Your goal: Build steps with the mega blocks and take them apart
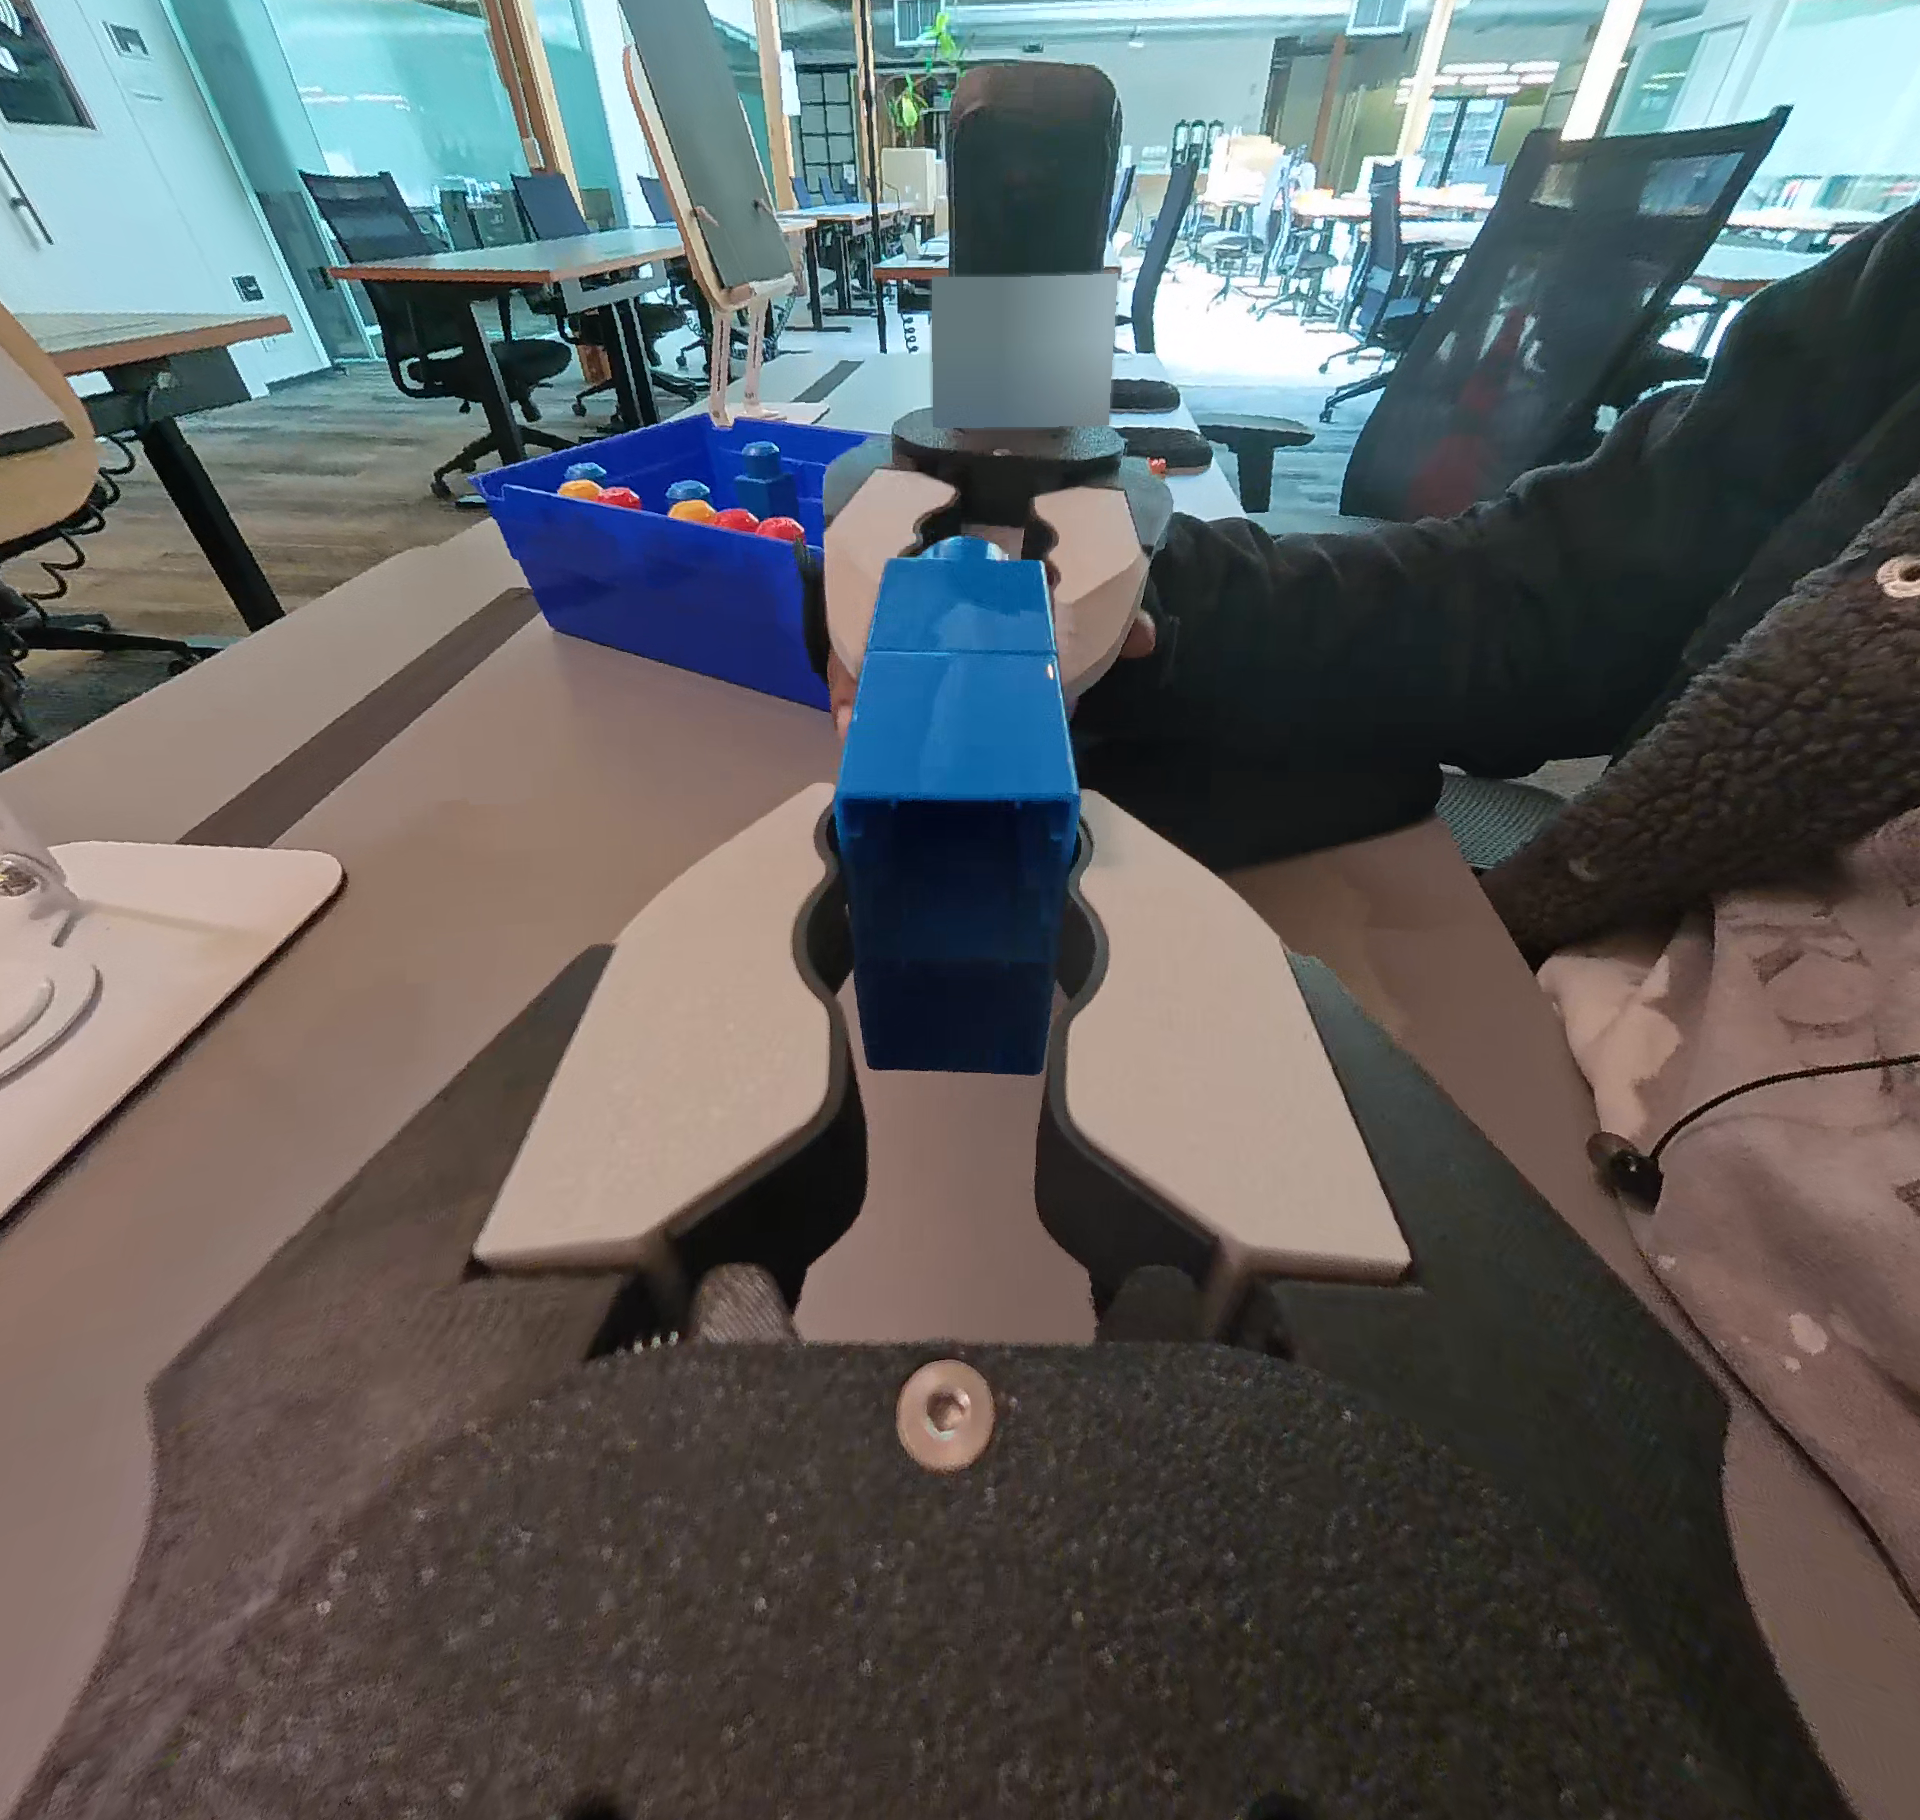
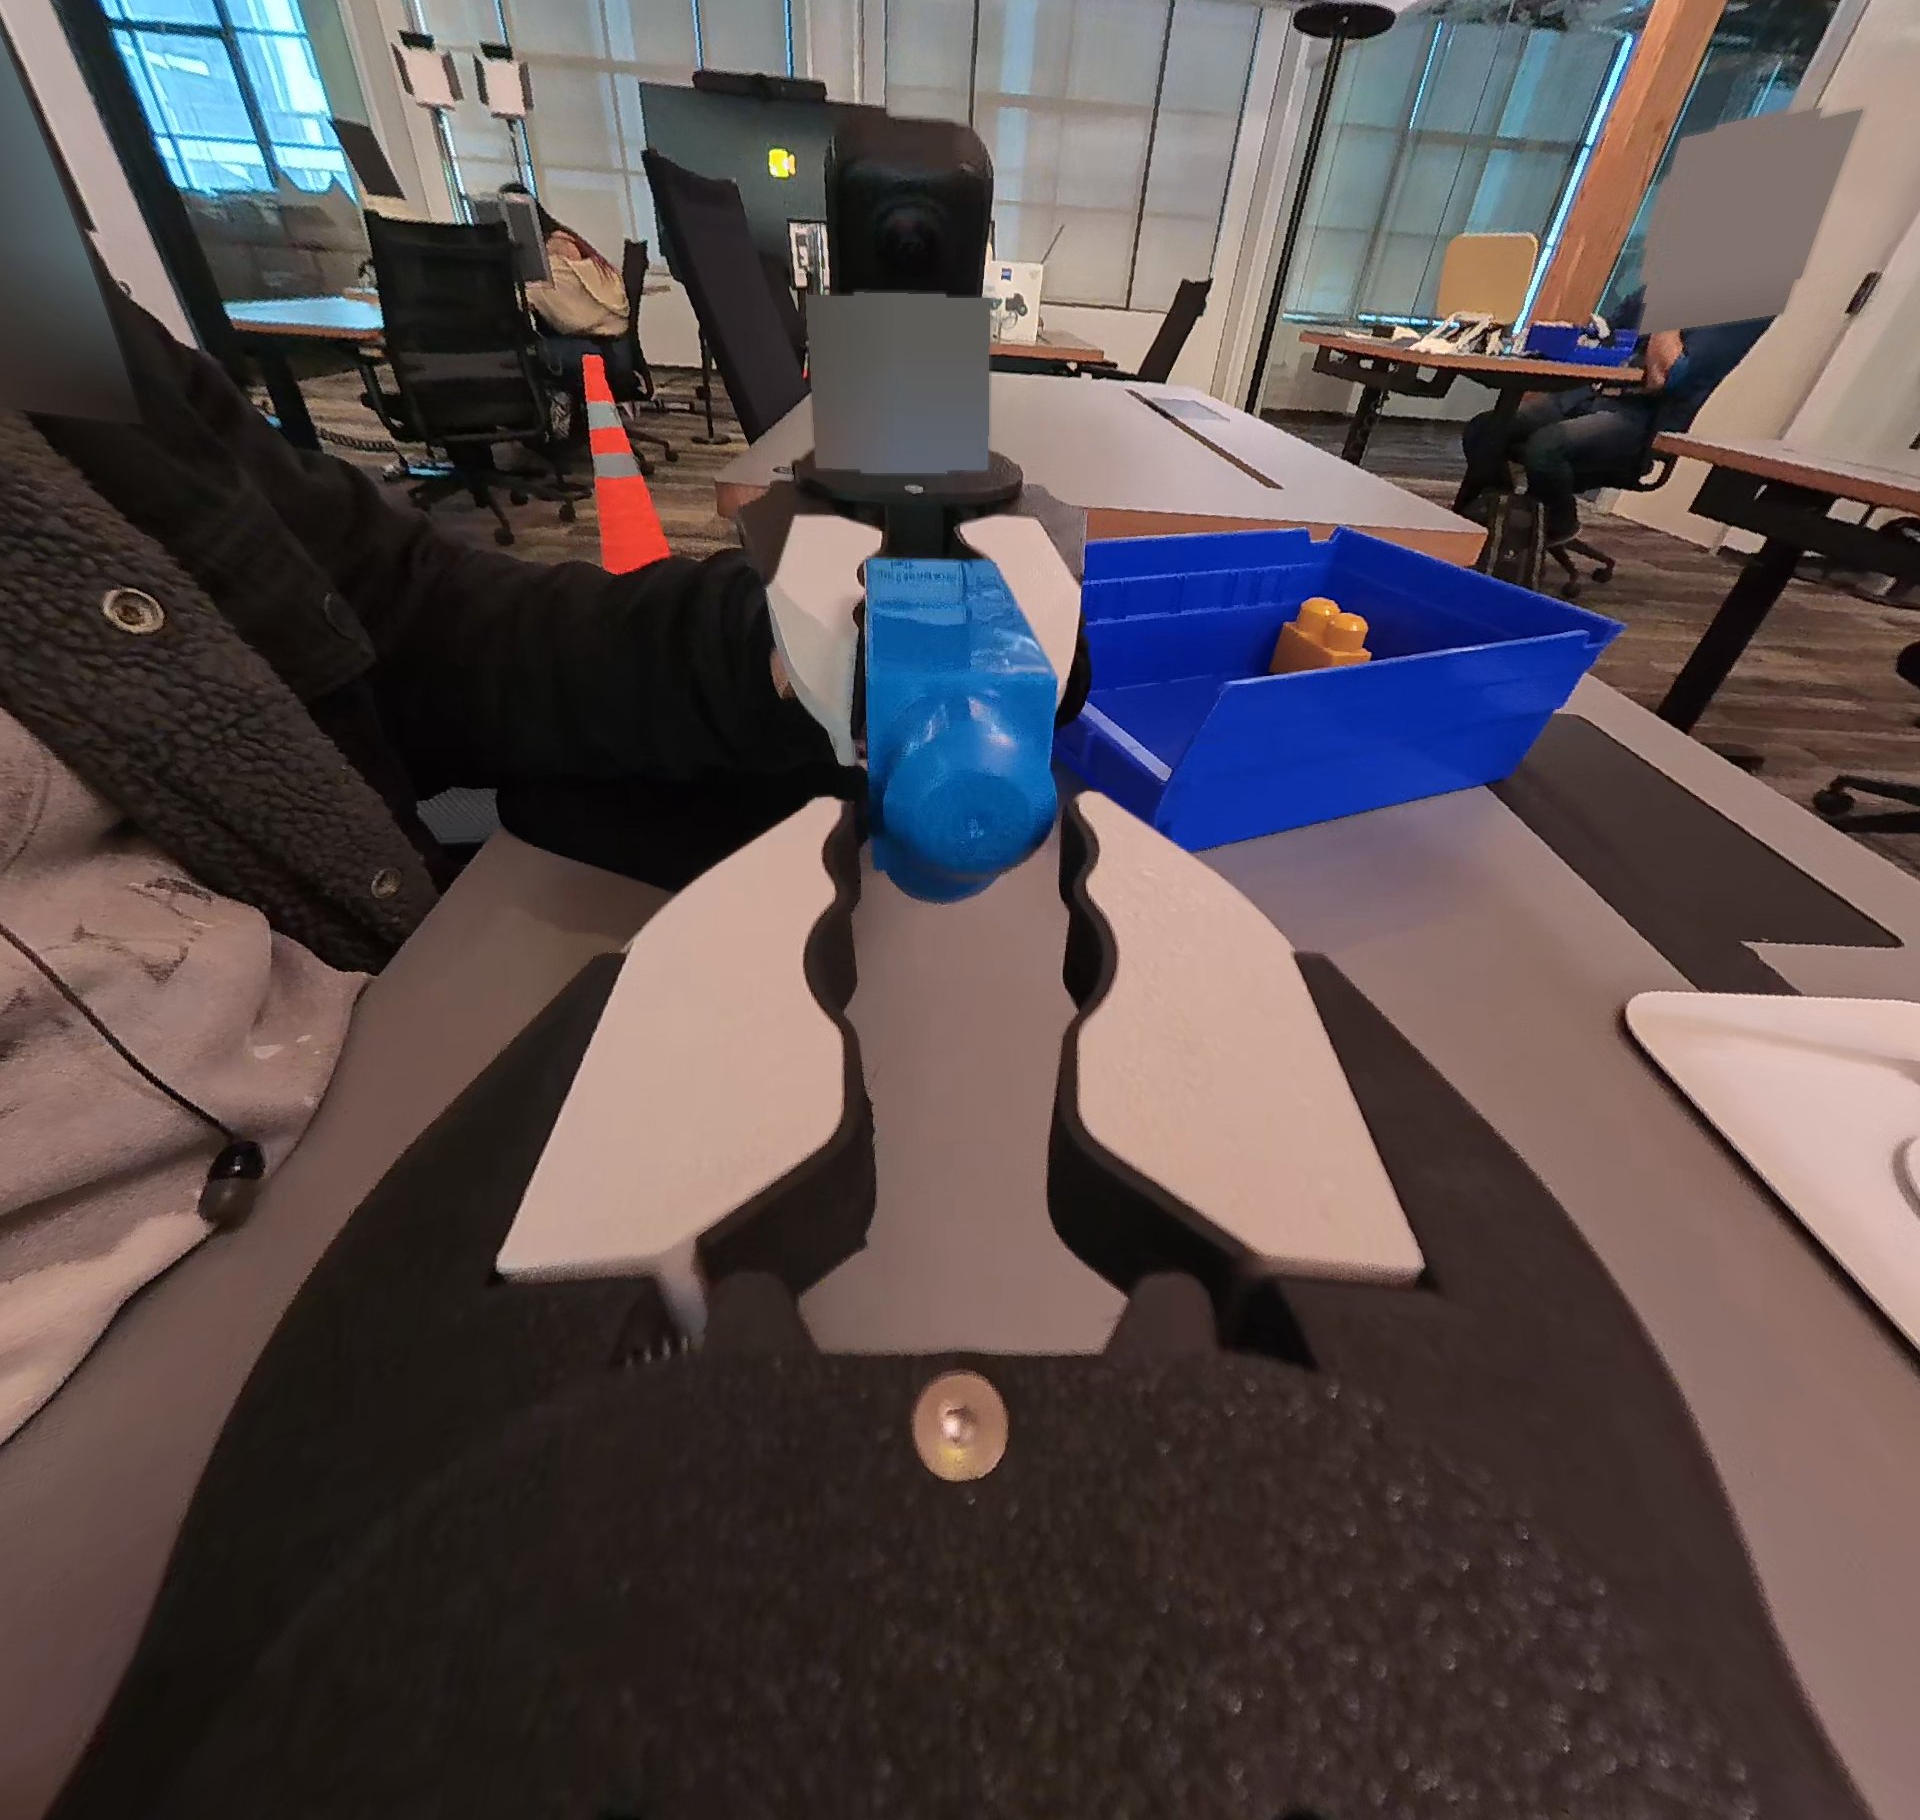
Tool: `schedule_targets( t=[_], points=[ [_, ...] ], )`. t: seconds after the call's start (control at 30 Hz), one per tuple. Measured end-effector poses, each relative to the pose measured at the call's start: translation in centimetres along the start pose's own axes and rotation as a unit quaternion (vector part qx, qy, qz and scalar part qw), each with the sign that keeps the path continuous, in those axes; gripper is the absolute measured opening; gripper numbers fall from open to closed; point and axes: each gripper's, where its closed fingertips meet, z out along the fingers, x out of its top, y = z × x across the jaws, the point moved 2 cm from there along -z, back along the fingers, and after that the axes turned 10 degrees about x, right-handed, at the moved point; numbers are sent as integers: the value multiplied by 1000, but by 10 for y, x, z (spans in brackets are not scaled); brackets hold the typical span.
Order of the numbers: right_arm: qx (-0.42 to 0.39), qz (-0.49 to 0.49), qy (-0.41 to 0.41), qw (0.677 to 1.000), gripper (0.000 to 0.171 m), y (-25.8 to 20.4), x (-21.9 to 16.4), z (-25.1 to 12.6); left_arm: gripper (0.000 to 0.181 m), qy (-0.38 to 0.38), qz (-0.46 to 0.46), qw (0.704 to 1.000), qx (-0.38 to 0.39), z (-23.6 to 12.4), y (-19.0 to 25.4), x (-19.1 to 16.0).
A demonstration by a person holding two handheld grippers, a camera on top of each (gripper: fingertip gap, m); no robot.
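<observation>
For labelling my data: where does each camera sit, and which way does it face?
Left wrist view: on the left gripper, facing the right gripper and a dark sleeve; own fingers clamp the blue plastic two-block stack.
Right wrist view: on the right gripper, facing the left one; own fingers flank the stack's stud.
Shared: stack, both grippers.

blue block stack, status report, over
Left gripper shut on blue plastic two-block stack. Right gripper flanks its stud end, grip unclear. Nothing in the way.
</observation>
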Motion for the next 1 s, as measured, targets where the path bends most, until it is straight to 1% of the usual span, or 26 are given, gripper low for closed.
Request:
schedule_targets(
  t=[0.2,0.37,0.43,0.47,0.53,0.6,0.67,0.77,0.87,1.0],
  points=[
    [2,-7,0,1000,32,-3,5,1,37,-3,-1,1000,-8,4,3,-3],
    [-3,-7,-47,999,32,-5,8,-3,37,-7,-2,1000,-2,8,4,-6],
    [-15,-19,-63,998,32,-3,17,-11,49,1,-5,1000,-1,8,3,-3],
    [-23,-25,-71,997,32,-1,24,-19,51,5,-11,1000,5,7,1,-1],
    [-48,-39,-100,993,32,4,40,-42,51,13,-16,999,24,4,-7,2],
    [-84,-51,-157,983,32,14,56,-73,47,23,-24,998,44,1,-14,5],
    [-120,-55,-221,966,32,24,72,-109,42,28,-33,997,60,-1,-21,6],
    [-177,-49,-308,933,32,41,91,-168,37,36,-50,995,74,-4,-28,7],
    [-228,-20,-380,896,32,56,95,-225,29,41,-60,993,97,-7,-37,7],
    [-269,36,-449,851,32,66,83,-289,15,48,-56,988,139,-12,-49,8]
  ],
)
